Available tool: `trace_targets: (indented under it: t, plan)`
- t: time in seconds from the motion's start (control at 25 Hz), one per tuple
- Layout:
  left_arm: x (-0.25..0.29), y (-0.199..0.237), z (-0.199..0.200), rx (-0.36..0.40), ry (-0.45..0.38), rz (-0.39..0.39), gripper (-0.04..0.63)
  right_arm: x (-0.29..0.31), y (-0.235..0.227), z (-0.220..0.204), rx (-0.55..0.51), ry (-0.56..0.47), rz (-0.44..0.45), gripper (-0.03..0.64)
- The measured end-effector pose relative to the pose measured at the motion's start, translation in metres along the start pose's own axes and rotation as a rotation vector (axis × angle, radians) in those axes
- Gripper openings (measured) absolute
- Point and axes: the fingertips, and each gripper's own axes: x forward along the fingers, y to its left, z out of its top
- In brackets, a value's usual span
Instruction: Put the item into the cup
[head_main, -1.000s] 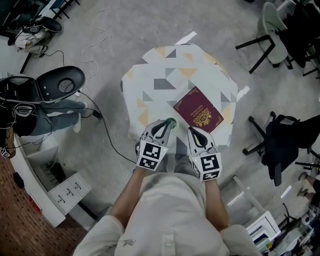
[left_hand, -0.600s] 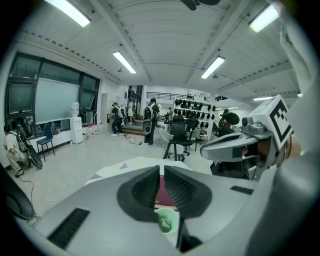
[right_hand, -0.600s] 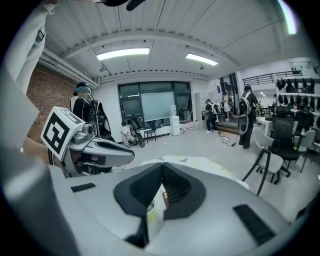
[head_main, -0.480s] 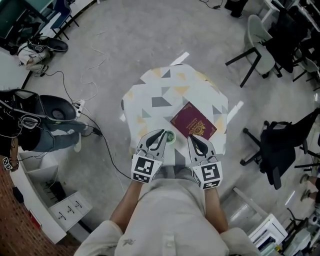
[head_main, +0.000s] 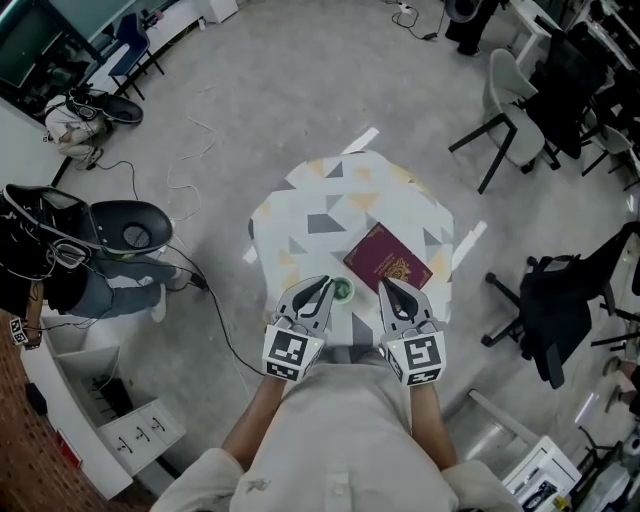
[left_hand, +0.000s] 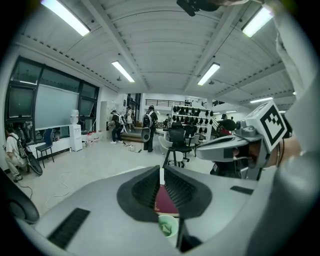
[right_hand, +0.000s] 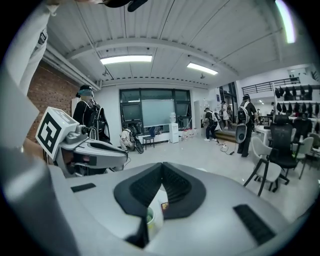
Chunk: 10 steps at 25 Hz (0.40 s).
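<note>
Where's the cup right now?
In the head view, the green cup stands at the near edge of the patterned table, just right of the left gripper and left of the maroon booklet.

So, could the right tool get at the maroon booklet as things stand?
Probably yes: the maroon booklet lies uncovered just ahead of the right tool, nothing between, though its jaws are shut.

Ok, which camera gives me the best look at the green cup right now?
The left gripper view: the green cup sits just below the shut jaws, its opening visible. The head view shows it tiny beside the left gripper. The right gripper view catches only a sliver of rim.
</note>
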Motion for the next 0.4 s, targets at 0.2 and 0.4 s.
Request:
trace_targets:
  t: [0.2, 0.4]
  plan:
    - [0.0, 0.002, 0.011, 0.016, -0.02, 0.001, 0.038, 0.002, 0.0, 0.006, -0.006, -0.009, -0.001, 0.006]
    - [-0.005, 0.001, 0.019, 0.023, -0.036, 0.004, 0.038, 0.0, 0.003, 0.011, -0.008, -0.019, 0.003, 0.006]
